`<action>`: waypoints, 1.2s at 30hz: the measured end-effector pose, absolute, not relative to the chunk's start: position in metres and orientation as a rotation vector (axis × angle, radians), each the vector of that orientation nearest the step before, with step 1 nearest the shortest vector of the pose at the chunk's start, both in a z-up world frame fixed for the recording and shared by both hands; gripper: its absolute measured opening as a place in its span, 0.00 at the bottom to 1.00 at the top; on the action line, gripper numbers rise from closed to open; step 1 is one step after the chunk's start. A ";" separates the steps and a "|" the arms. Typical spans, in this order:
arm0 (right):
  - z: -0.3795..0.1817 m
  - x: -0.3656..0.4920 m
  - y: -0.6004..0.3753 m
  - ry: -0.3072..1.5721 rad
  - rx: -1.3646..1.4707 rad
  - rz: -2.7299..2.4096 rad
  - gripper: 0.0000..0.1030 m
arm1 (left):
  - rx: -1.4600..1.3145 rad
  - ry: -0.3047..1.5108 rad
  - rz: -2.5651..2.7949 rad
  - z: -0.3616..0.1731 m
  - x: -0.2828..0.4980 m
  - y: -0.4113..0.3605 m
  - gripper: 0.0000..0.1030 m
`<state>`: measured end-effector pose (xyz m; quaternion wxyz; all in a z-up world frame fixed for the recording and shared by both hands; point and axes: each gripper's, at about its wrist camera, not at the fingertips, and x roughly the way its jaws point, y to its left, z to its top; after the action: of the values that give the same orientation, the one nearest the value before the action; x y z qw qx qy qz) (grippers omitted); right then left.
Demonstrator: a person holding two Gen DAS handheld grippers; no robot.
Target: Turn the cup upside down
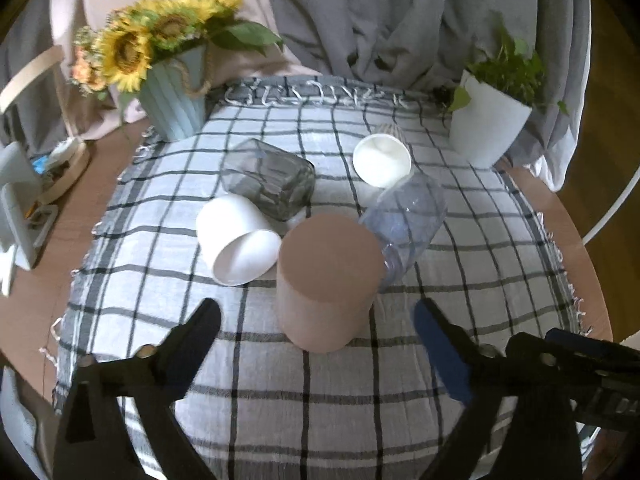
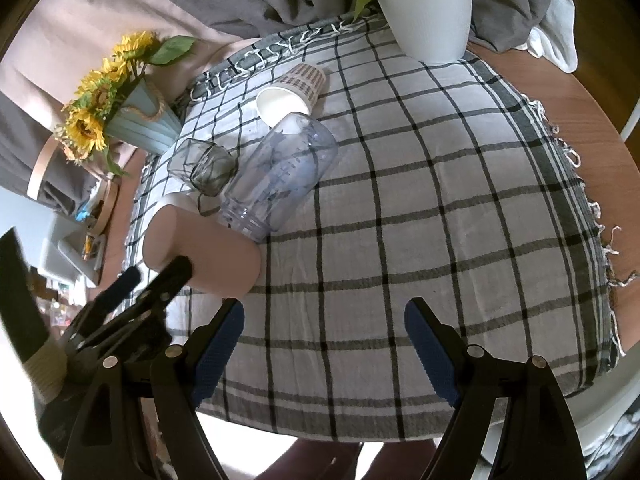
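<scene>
A pink cup (image 1: 326,280) stands upside down on the checked cloth, flat base up; it also shows in the right wrist view (image 2: 200,254). My left gripper (image 1: 316,320) is open, its fingers on either side of the cup's lower part and just in front of it, not touching. It also shows at the left of the right wrist view (image 2: 156,276). My right gripper (image 2: 324,320) is open and empty over bare cloth, to the right of the cup.
Around the pink cup lie a white cup (image 1: 236,236), a grey glass (image 1: 272,184), a clear plastic bottle (image 1: 404,220) and a patterned paper cup (image 1: 382,158), all on their sides. A sunflower pot (image 1: 176,96) and a white plant pot (image 1: 488,120) stand at the back.
</scene>
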<state>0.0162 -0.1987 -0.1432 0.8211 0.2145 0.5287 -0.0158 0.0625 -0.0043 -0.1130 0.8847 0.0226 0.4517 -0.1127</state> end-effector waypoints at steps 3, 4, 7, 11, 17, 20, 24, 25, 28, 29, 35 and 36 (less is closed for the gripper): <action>-0.137 0.011 -0.200 1.115 0.448 -0.017 0.80 | 0.055 0.918 -0.193 -0.102 0.050 -0.002 0.98; -0.134 0.008 -0.199 1.107 0.435 -0.017 0.81 | 0.057 0.912 -0.182 -0.099 0.047 -0.002 0.99; -0.122 0.000 -0.198 1.074 0.391 -0.010 0.85 | 0.059 0.893 -0.139 -0.089 0.030 0.002 0.99; -0.103 -0.014 -0.194 1.009 0.333 -0.029 0.88 | 0.050 0.879 -0.127 -0.077 0.010 0.008 0.99; -0.074 -0.043 -0.182 0.898 0.277 -0.076 0.90 | 0.075 0.836 -0.108 -0.059 -0.013 0.017 0.99; -0.065 -0.056 -0.173 0.869 0.263 -0.083 0.90 | 0.083 0.805 -0.117 -0.047 -0.030 0.024 0.99; -0.053 -0.077 -0.159 0.833 0.252 -0.105 0.90 | 0.095 0.791 -0.124 -0.034 -0.048 0.034 0.99; -0.051 -0.082 -0.156 0.827 0.250 -0.113 0.90 | 0.097 0.787 -0.123 -0.032 -0.052 0.036 0.99; -0.043 -0.097 -0.147 0.810 0.254 -0.114 0.90 | 0.092 0.772 -0.127 -0.025 -0.067 0.044 0.99; -0.040 -0.104 -0.144 0.799 0.252 -0.121 0.90 | 0.092 0.772 -0.131 -0.023 -0.069 0.045 0.99; -0.027 -0.132 -0.128 0.752 0.254 -0.145 0.91 | 0.104 0.745 -0.153 -0.013 -0.093 0.055 0.99; -0.026 -0.136 -0.126 0.747 0.252 -0.148 0.91 | 0.107 0.742 -0.156 -0.012 -0.096 0.056 1.00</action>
<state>-0.1361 -0.1260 -0.0257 0.9206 0.1227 0.3636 -0.0719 -0.0958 0.0556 -0.0119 0.9277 0.0523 0.3619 -0.0760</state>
